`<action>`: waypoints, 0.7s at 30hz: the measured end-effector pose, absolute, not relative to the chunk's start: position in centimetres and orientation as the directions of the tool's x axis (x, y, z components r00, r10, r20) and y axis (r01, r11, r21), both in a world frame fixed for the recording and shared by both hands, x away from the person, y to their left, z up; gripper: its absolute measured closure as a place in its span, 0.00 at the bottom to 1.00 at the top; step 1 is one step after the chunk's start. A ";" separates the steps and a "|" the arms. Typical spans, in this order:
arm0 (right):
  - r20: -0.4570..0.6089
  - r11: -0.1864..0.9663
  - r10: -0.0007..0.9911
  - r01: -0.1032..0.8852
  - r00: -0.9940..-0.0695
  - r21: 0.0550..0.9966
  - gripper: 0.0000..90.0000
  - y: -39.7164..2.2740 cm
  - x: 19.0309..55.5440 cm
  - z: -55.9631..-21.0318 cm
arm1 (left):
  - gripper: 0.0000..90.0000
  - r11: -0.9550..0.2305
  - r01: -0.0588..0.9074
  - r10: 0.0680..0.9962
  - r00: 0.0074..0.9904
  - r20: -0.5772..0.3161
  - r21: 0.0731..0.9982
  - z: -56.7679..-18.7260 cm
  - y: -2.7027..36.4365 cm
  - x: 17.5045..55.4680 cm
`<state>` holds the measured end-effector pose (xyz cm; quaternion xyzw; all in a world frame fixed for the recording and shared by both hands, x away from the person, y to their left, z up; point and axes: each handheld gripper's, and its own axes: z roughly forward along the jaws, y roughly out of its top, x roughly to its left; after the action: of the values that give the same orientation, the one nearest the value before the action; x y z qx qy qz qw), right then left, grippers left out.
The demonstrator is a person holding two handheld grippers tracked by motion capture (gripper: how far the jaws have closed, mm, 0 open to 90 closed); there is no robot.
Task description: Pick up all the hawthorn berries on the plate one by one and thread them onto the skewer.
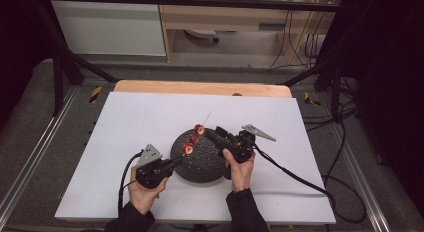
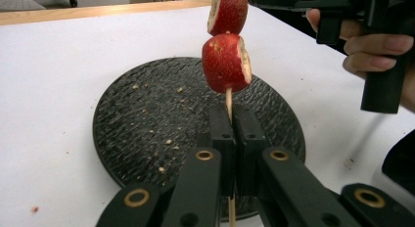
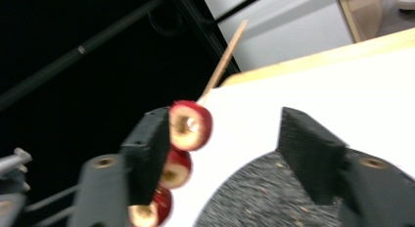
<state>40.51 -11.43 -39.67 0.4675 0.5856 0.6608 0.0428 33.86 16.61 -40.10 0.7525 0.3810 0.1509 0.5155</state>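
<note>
Skewer slanting up and away over crumb-strewn black plate, three red fruit slices threaded, left gripper clamped on its lower end, right gripper apart beside top slice

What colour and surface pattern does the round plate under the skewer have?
The round plate is black with a rough, ridged texture, clearest in the left gripper view.

Open right tongs, red fruit slices on skewer touching one pad, dark plate below

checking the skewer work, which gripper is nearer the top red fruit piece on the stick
Right. The right gripper stands open with one pad beside the top fruit piece. The left gripper is shut on the skewer, below the lowest piece.
</note>
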 end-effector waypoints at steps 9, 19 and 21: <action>0.409 -0.055 0.707 0.532 -0.577 0.845 0.09 -13.1 40.7 -40.3 | 0.98 -0.195 0.421 0.726 0.669 -0.158 0.886 -40.0 17.3 33.8; 0.251 0.175 0.743 0.542 -0.620 0.822 0.02 -15.2 40.1 -41.2 | 0.98 -0.223 0.426 0.726 0.673 -0.142 0.877 -39.7 18.3 33.7; 0.225 0.213 0.746 0.544 -0.627 0.811 0.02 -15.9 39.9 -41.5 | 0.98 -0.231 0.427 0.725 0.675 -0.137 0.874 -39.6 18.5 33.7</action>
<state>39.90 -15.85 -41.52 0.4181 0.7714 0.4676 0.1076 33.72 18.52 -39.60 0.7700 0.3741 0.1509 0.4944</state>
